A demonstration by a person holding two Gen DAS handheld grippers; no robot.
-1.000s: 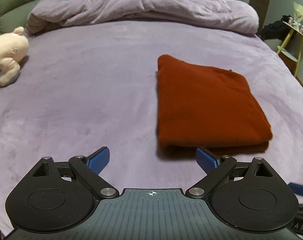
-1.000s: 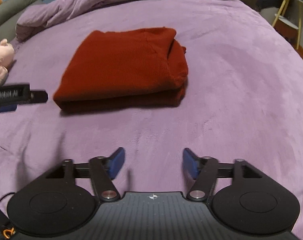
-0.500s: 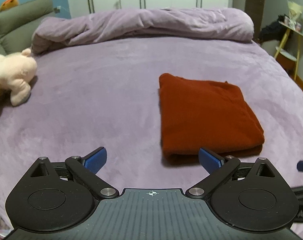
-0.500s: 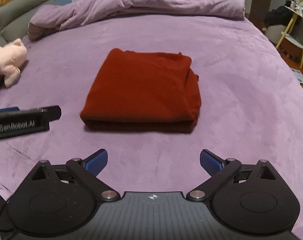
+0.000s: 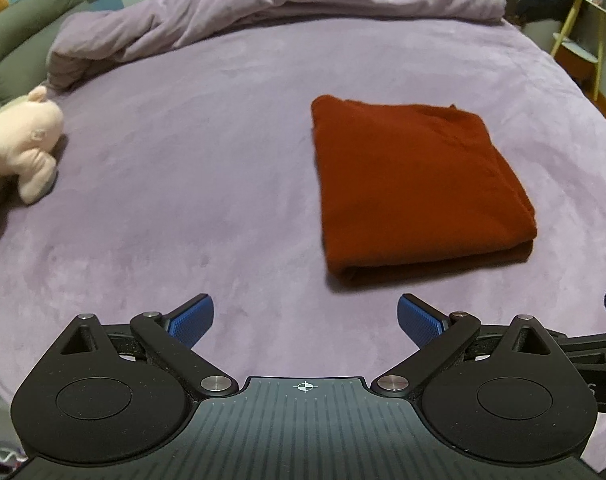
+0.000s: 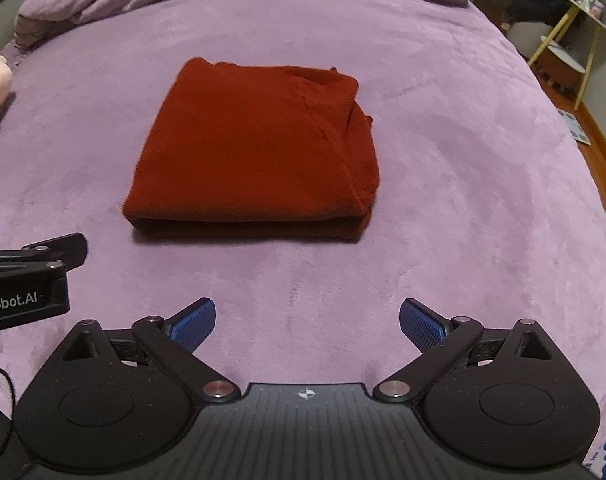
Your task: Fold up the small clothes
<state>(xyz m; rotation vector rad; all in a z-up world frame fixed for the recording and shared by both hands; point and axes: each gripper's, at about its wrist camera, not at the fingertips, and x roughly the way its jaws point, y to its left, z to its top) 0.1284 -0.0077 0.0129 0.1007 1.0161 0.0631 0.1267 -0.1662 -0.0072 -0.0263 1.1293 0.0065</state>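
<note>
A dark red knitted garment (image 5: 415,188) lies folded into a thick rectangle on the purple bed. In the right wrist view it (image 6: 259,152) lies straight ahead, fold edge toward me. My left gripper (image 5: 305,316) is open and empty, hovering short of the garment's near left corner. My right gripper (image 6: 307,320) is open and empty, held back from the garment's near edge. The left gripper's body (image 6: 27,280) shows at the left edge of the right wrist view.
A pink plush toy (image 5: 19,148) lies at the bed's left side. A bunched purple duvet (image 5: 287,4) runs along the far end. A yellow side table (image 6: 571,40) stands past the bed's right edge, over a wooden floor.
Both grippers have drawn back and up from the folded garment, which now sits farther off in both views. The right gripper's fingers have spread wider. The garment has not moved.
</note>
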